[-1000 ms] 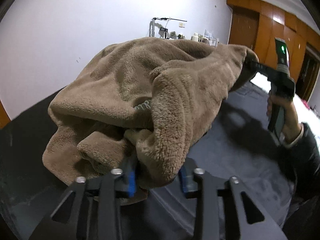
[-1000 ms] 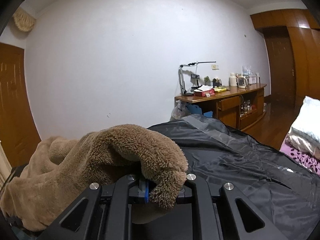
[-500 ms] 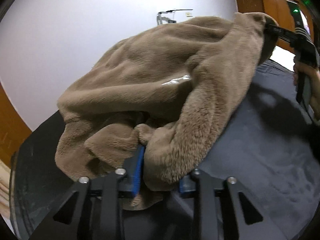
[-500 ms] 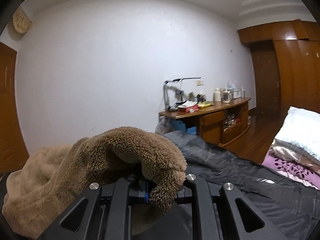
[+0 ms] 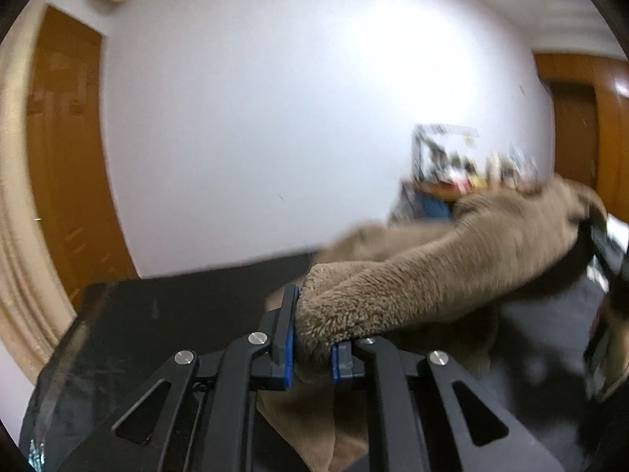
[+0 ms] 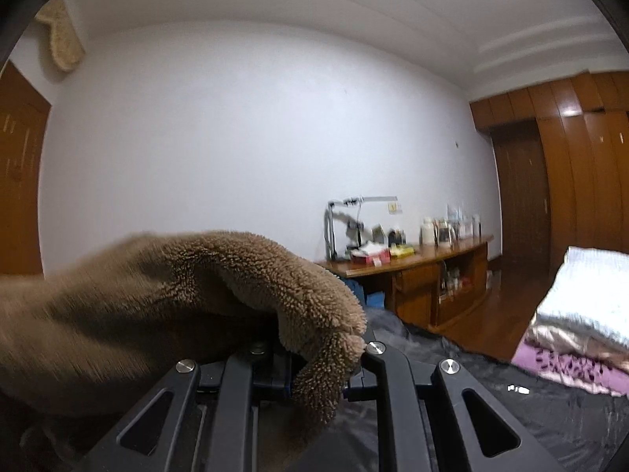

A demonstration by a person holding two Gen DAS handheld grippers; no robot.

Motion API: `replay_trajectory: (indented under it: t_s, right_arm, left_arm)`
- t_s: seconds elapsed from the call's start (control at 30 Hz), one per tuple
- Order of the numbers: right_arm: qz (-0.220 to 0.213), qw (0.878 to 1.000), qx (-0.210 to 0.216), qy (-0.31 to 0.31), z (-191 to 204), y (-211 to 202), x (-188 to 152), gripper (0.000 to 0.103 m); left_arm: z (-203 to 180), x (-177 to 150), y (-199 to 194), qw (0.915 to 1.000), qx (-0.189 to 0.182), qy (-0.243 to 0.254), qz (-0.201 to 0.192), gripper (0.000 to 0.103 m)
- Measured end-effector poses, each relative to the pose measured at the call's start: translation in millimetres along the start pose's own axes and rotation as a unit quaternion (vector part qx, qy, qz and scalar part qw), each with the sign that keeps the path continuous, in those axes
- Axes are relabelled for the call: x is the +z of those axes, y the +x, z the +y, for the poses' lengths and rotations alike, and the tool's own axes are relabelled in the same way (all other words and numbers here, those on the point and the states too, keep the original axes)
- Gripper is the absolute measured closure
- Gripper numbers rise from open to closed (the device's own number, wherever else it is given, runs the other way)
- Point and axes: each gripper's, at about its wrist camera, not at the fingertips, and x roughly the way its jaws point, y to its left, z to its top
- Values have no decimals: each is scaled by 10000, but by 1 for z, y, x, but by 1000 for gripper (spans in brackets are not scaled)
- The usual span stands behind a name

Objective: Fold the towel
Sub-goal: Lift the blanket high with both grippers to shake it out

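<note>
A white wall (image 6: 243, 137) fills the background, with wooden doors (image 6: 523, 188) and panelling at the sides and a low wooden sideboard (image 6: 416, 275) crowded with small things; a dark sheet covers the worktop (image 5: 165, 314) below. One brown towel (image 5: 412, 279) hangs in the air between the two tongs, stretched from one to the other. In the left wrist view a thick corner of it sits squeezed between the blue pads (image 5: 289, 348) of the left tongs (image 5: 312, 350), which are closed narrow on that fold; a flap droops below them, and the rest of the cloth runs up and to the right, blurred, toward the right tongs (image 5: 589, 232) at the far edge, where a hand (image 5: 613, 338) grips the handle. In the right wrist view the right tongs (image 6: 318, 377) are likewise pinched close on a fluffy corner, which bulges over and hides most of the pads, while the towel (image 6: 177, 295) trails off to the left. The towel's lower part cannot be seen clearly, so whether it touches the worktop is uncertain. At the right edge of that view lies a bed (image 6: 582, 314) with a white quilt over a purple patterned cover. Counted: one towel, two tongs, each holding one corner.
</note>
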Motion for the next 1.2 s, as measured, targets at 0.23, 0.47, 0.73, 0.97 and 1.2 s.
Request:
replay_trajectory:
  t_s: [0.23,0.47,0.73,0.97,1.2]
  right_arm:
    - [-735,9958,548,77,23,-47,54,86]
    - [-1963,9782,678,16,35,-122,126,86]
    - [-3279,9433,480,-183,45,-204,185,86]
    - [-4233,9049,111,-422,52,-266,219,86]
    - [-4067,9057,-39,-1196,79,-265,242,86]
  left_arm:
    - [46,42,-66,9947,289,-542,-820,88]
    - [85,76,-151,9792,401,-895,-1776,88]
    - [100,97,-261,9430,641,-780,-3172,85]
    - [105,113,-307,9278,975,-425,-3577,83]
    - [116,125,-287,9363,1270,-295,-3261,79]
